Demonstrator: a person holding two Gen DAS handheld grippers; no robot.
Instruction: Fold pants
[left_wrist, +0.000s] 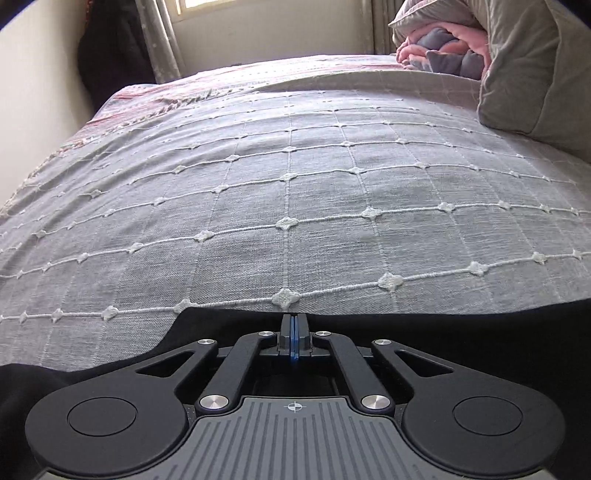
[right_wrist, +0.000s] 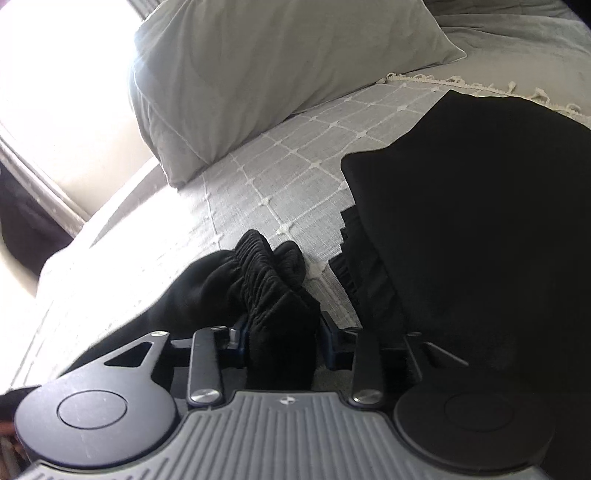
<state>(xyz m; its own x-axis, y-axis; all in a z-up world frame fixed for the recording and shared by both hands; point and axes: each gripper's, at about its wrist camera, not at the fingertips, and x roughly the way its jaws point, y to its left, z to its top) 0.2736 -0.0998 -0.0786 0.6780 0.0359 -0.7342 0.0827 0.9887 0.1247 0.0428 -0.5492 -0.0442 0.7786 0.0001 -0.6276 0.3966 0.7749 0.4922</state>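
The black pants (right_wrist: 480, 221) lie partly folded on the grey checked bedspread (right_wrist: 280, 177), filling the right of the right wrist view. Their gathered elastic waistband (right_wrist: 266, 269) is bunched up between the jaws of my right gripper (right_wrist: 282, 332), and both pads press on it. In the left wrist view the pants (left_wrist: 461, 332) show as a black sheet under and beside my left gripper (left_wrist: 294, 325). Its blue pads are together, pinching the cloth's upper edge, which runs level with the fingertips. The rest of the cloth is hidden below the gripper.
A grey pillow (left_wrist: 535, 74) (right_wrist: 258, 74) rests at the head of the bed, with a pink and blue blanket (left_wrist: 443, 48) behind it. The bedspread (left_wrist: 295, 184) stretches ahead to a curtain (left_wrist: 162, 37) and a bright window. A wall runs along the left.
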